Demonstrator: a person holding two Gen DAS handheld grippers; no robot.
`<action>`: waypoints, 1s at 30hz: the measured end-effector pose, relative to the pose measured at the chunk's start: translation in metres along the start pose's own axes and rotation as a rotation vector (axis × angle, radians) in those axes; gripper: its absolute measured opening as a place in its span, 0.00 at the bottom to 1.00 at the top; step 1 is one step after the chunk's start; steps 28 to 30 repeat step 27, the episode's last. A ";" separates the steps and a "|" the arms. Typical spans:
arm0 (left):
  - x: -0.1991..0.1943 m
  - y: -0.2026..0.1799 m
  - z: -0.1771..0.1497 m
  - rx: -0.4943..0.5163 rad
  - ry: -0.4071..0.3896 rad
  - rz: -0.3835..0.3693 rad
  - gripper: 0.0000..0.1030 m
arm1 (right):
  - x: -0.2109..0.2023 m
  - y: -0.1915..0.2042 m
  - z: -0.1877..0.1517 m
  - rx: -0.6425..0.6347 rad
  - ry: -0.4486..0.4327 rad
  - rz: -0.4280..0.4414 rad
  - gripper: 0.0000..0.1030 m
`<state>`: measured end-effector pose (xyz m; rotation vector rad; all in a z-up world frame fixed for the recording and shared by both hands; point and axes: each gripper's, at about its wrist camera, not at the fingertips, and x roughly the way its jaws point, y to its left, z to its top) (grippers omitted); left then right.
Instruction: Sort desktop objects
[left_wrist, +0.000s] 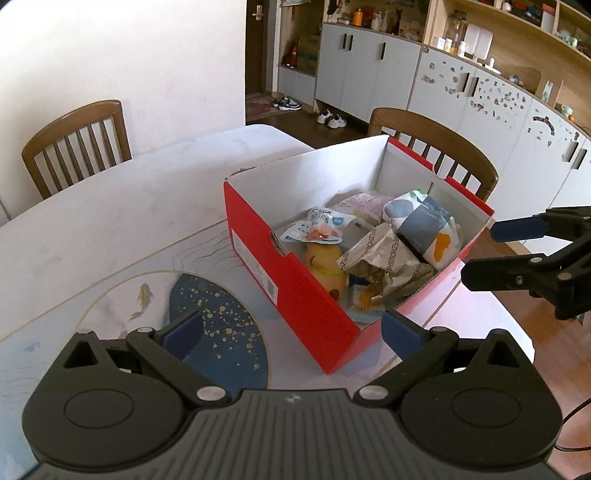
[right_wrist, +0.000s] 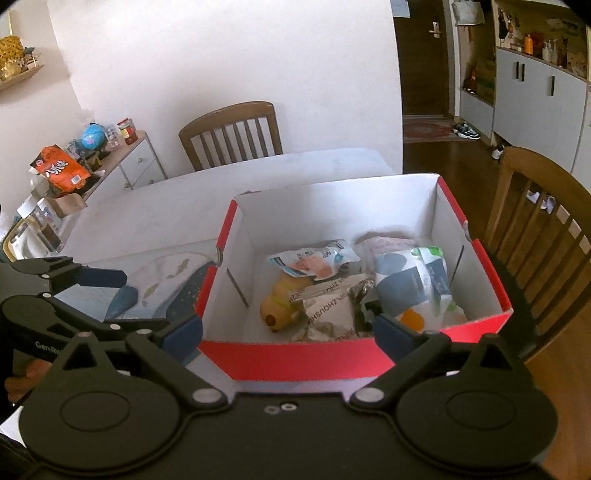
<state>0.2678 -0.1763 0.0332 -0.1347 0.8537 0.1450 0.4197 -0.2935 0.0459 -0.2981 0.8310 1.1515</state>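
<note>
While the red box (left_wrist: 295, 280) sits on the tabletop (left_wrist: 110, 206), partly over a mat (left_wrist: 218, 332) with a dark blue gold-flecked oval and fish drawings, it is already full of sorted things. Inside lie a yellow toy (right_wrist: 280, 302), a crumpled silver bag (right_wrist: 328, 314) touching it, a white pouch (right_wrist: 314, 260) with pink print behind them, and a blue-and-white patterned pack (right_wrist: 417, 284) against the right wall. My right fingers (right_wrist: 291, 334) stand wide apart just at the box's near wall, with nothing between them. My left fingers (left_wrist: 291, 338) are spread wide too, empty, above the mat and the box's near corner. From the left camera my right fingers (left_wrist: 491, 254) show beside the box's right end. Two wooden chairs (left_wrist: 77, 144) stand at the tabletop's far edges.
</note>
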 end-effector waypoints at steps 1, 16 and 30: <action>0.000 0.000 -0.001 0.001 0.001 -0.003 1.00 | 0.000 0.001 -0.001 0.003 0.001 -0.004 0.97; -0.008 0.006 -0.009 0.024 0.000 -0.039 1.00 | -0.003 0.014 -0.011 0.028 0.002 -0.029 0.97; -0.012 0.008 -0.013 0.039 0.007 -0.058 1.00 | -0.006 0.019 -0.016 0.050 0.002 -0.050 0.97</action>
